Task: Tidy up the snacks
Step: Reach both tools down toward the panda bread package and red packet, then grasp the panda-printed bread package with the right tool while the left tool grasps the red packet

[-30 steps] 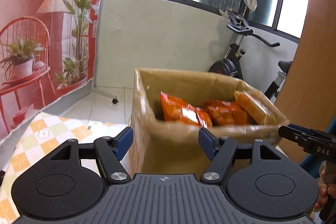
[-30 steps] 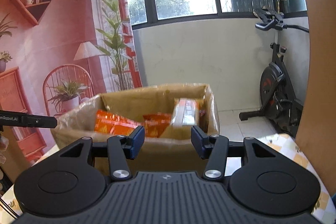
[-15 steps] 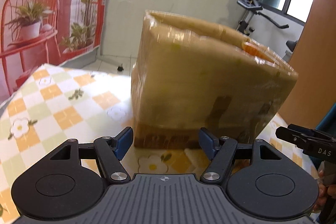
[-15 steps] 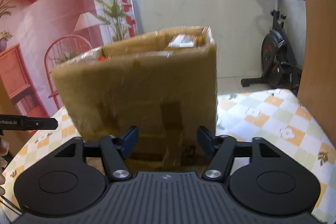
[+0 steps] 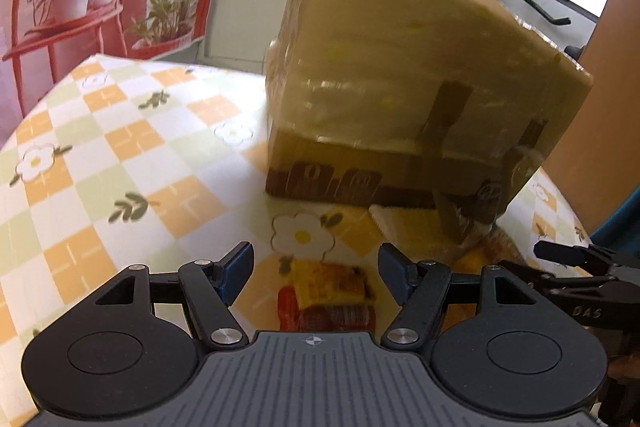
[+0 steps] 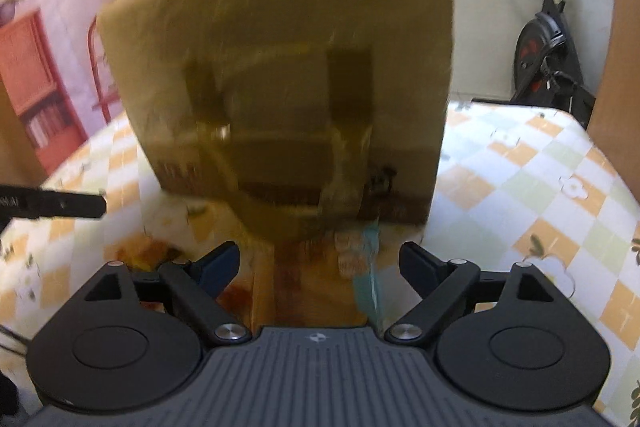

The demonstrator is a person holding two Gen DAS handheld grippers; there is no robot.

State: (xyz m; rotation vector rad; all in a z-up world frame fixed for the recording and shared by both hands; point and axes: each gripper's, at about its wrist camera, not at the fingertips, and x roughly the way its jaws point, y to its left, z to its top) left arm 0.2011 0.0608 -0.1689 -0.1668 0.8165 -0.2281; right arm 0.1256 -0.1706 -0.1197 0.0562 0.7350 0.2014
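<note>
A tall cardboard box (image 5: 404,83) wrapped in clear tape stands on the checked tablecloth (image 5: 100,155); its inside is hidden from this low angle. It also fills the right wrist view (image 6: 296,83). My left gripper (image 5: 316,263) is open and empty, low over a yellow and red snack packet (image 5: 328,291) lying in front of the box. My right gripper (image 6: 320,259) is open and empty over a yellowish snack packet (image 6: 312,287) with a teal edge. The right gripper's tip shows in the left wrist view (image 5: 576,259).
More orange snack packets lie on the table by the box's right corner (image 5: 492,247) and left of the right gripper (image 6: 140,251). An exercise bike (image 6: 548,43) stands behind the table. A wooden panel (image 5: 600,107) rises at the right.
Both grippers have dropped from above the box rim to near the table surface in front of it. The snacks inside the box went out of sight and packets on the table came into view.
</note>
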